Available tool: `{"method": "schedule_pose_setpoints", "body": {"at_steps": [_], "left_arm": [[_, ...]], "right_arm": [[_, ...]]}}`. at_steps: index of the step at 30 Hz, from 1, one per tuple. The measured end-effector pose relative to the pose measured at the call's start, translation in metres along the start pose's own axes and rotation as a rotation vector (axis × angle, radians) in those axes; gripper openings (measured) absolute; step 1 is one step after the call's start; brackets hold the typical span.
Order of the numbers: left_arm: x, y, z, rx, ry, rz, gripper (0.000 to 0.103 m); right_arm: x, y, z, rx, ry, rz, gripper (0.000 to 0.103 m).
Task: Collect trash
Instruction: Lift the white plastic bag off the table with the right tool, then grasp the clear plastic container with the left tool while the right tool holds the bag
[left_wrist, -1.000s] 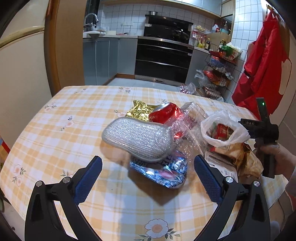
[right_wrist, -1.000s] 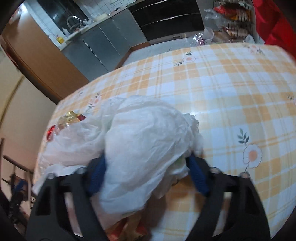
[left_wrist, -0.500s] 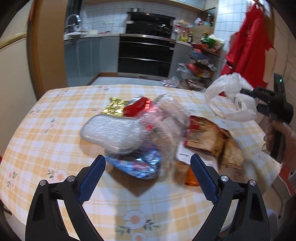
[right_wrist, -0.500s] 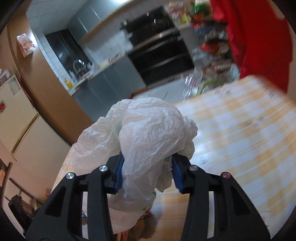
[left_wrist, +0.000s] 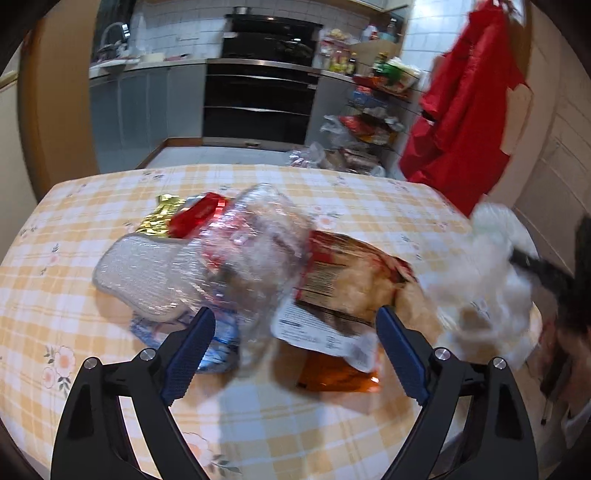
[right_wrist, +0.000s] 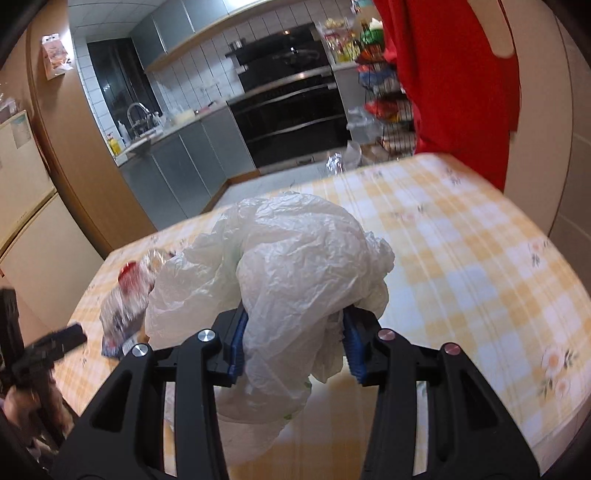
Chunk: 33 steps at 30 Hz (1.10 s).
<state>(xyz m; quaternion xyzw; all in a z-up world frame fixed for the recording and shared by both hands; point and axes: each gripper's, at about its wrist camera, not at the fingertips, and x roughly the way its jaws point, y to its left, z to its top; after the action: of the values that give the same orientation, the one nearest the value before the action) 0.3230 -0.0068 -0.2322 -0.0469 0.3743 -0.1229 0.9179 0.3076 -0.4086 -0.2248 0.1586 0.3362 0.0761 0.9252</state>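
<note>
On a checked tablecloth (left_wrist: 110, 206), the left gripper (left_wrist: 295, 332) is hovering with its jaws closing and gripping nothing, a heap of wrappers (left_wrist: 255, 258) lying just beyond its fingertips. To the right, the right gripper (right_wrist: 295, 341) is clenching a crumpled white plastic bag (right_wrist: 295, 258) above the table.

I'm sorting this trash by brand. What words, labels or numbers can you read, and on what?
None can be read.
Snack bag: label block with print, too blurred.
White label under it: print blurred.
Red can: no legible lettering.
Paper on the wall: too small.
</note>
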Motion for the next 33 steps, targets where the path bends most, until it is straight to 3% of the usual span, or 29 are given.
{"method": "schedule_pose_setpoints", "body": {"at_steps": [2, 4, 5, 7, 8, 10, 15, 18, 22, 24, 25, 31, 33], "left_arm": [[-0.002, 0.016, 0.007, -0.019, -0.017, 0.004, 0.086], [-0.007, 0.039, 0.018, -0.031, -0.054, -0.072, 0.086], [-0.007, 0.046, 0.023, -0.026, -0.049, -0.074, 0.086], [-0.001, 0.062, 0.034, 0.000, -0.023, -0.062, 0.084], [0.003, 0.068, 0.037, 0.001, -0.005, -0.064, 0.079], [0.018, 0.086, 0.042, -0.052, 0.052, -0.077, 0.074], [0.048, 0.111, 0.040, -0.151, 0.097, -0.092, 0.073], [0.067, 0.117, 0.037, -0.213, 0.151, -0.141, 0.073], [0.078, 0.122, 0.036, -0.267, 0.156, -0.166, 0.073], [0.078, 0.120, 0.038, -0.262, 0.157, -0.179, 0.064], [0.079, 0.118, 0.038, -0.251, 0.168, -0.180, 0.053], [0.067, 0.107, 0.035, -0.222, 0.171, -0.173, 0.043], [0.060, 0.098, 0.034, -0.181, 0.160, -0.173, 0.035]], "right_arm": [[0.002, -0.002, -0.010, 0.022, 0.018, 0.012, 0.045], [0.005, -0.002, -0.015, 0.042, 0.031, 0.028, 0.045], [0.007, -0.001, -0.017, 0.050, 0.037, 0.038, 0.045], [0.013, 0.006, -0.017, 0.042, 0.048, 0.047, 0.045], [0.016, 0.008, -0.016, 0.038, 0.050, 0.050, 0.045], [0.020, 0.014, -0.017, 0.033, 0.053, 0.060, 0.045], [0.031, 0.027, -0.017, 0.022, 0.070, 0.075, 0.045], [0.036, 0.031, -0.020, 0.011, 0.088, 0.074, 0.045], [0.039, 0.032, -0.023, 0.016, 0.099, 0.070, 0.045], [0.040, 0.032, -0.024, 0.019, 0.104, 0.071, 0.045], [0.041, 0.032, -0.024, 0.019, 0.107, 0.072, 0.045], [0.042, 0.036, -0.025, 0.023, 0.107, 0.085, 0.045], [0.040, 0.038, -0.025, 0.024, 0.104, 0.089, 0.045]]}}
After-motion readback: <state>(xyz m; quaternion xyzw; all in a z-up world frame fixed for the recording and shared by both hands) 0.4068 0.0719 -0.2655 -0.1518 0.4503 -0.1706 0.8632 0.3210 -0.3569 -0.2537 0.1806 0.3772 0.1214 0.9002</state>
